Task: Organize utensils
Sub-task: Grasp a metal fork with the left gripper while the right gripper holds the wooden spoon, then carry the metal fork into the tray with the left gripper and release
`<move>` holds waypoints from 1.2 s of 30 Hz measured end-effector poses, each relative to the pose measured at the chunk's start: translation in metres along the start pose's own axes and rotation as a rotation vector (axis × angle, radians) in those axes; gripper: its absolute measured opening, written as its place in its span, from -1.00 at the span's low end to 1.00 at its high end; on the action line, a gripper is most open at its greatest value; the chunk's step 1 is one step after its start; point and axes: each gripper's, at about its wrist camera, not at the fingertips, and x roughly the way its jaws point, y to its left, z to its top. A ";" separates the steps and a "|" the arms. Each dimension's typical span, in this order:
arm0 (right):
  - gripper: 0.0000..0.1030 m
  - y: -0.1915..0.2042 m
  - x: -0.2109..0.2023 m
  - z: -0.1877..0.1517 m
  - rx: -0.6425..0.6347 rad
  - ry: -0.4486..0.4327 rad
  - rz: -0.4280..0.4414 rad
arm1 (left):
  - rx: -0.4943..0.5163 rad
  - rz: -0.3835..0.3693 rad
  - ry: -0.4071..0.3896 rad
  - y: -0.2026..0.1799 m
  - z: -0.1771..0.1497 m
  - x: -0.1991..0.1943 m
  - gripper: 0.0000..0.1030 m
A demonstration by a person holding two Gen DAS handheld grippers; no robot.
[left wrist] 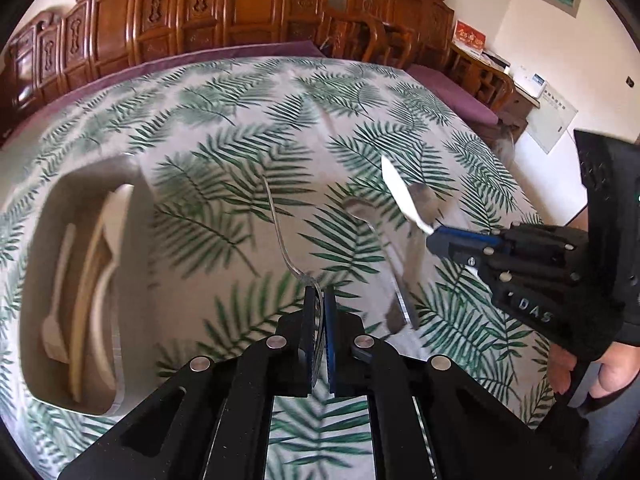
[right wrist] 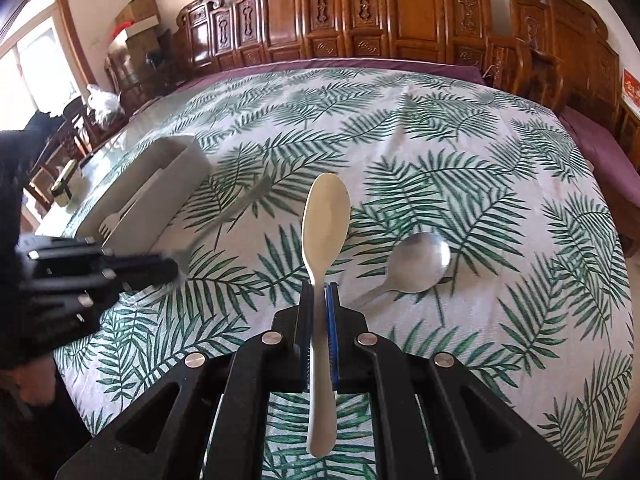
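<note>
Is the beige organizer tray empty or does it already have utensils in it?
Not empty: the tray already holds a pale fork and other light utensils.

White spoon (right wrist: 325, 216) held aloft, lengthwise.

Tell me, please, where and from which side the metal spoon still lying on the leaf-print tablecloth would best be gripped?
Probably by its handle, from above. The metal spoon lies flat on the tablecloth with its wide round bowl away from the camera, and the thin handle runs down-left toward the right gripper. That narrow stem suits closed fingers better than the bowl, which would likely slip.
</note>
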 end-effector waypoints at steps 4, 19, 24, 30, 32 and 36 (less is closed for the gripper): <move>-0.84 0.012 0.008 -0.001 -0.028 0.021 0.000 | 0.014 0.021 -0.020 0.010 0.001 -0.012 -0.94; -0.84 0.046 0.001 0.002 -0.089 -0.002 0.035 | 0.033 0.081 -0.087 0.041 0.000 -0.055 -0.94; -0.84 0.062 -0.006 0.005 -0.119 -0.022 0.055 | 0.021 0.100 -0.100 0.058 -0.002 -0.066 -0.94; -0.84 0.072 -0.009 0.006 -0.139 -0.031 0.066 | -0.003 0.120 -0.114 0.078 -0.005 -0.076 -0.94; -0.84 0.072 -0.008 0.006 -0.141 -0.031 0.065 | -0.016 0.130 -0.115 0.086 -0.006 -0.078 -0.94; -0.84 0.072 -0.008 0.006 -0.136 -0.032 0.063 | -0.039 0.148 -0.105 0.101 -0.008 -0.076 -0.94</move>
